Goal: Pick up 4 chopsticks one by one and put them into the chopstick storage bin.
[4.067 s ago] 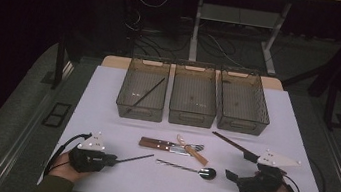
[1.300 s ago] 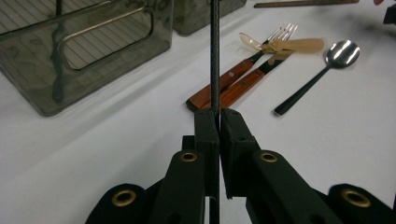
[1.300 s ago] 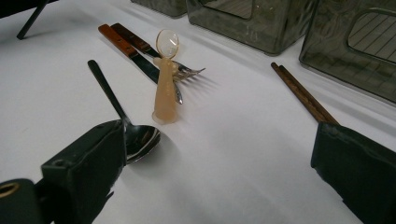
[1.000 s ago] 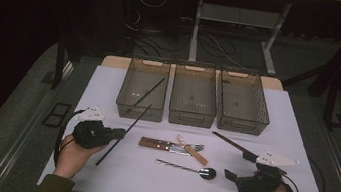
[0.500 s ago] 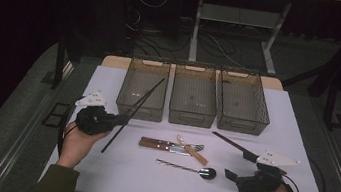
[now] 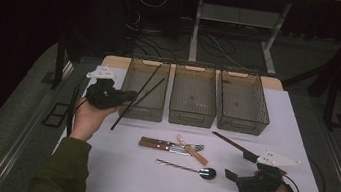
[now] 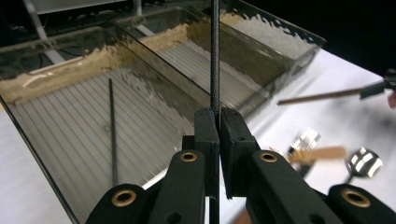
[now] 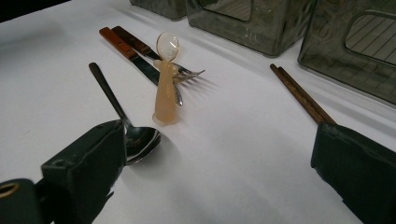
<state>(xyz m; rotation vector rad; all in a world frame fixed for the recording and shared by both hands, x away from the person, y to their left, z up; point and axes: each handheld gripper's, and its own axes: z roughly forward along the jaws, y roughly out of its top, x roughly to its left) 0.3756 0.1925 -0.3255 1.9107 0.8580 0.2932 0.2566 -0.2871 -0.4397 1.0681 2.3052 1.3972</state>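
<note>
My left gripper (image 6: 129, 96) is shut on a black chopstick (image 6: 122, 117), held in the air by the front left corner of the left bin (image 6: 145, 113). In the left gripper view the jaws (image 7: 218, 122) pinch the chopstick (image 7: 215, 65), which points up over the bin (image 7: 42, 154). A second black chopstick (image 7: 112, 130) lies inside that bin. My right gripper (image 6: 237, 166) rests open on the table at the front right, with nothing between its fingers. Its jaws (image 8: 219, 154) stand wide apart in the right gripper view.
Middle bin (image 6: 190, 120) and right bin (image 6: 243, 127) stand in a row behind. On the white table lie two wooden-handled knives (image 6: 161, 145), a fork (image 8: 189, 73), a pale plastic spoon (image 8: 166, 93), a metal spoon (image 6: 201, 171) and brown chopsticks (image 8: 299, 95).
The left gripper has lifted the black chopstick off the table front and carried it up and away toward the left bin. The right gripper has stayed put.
</note>
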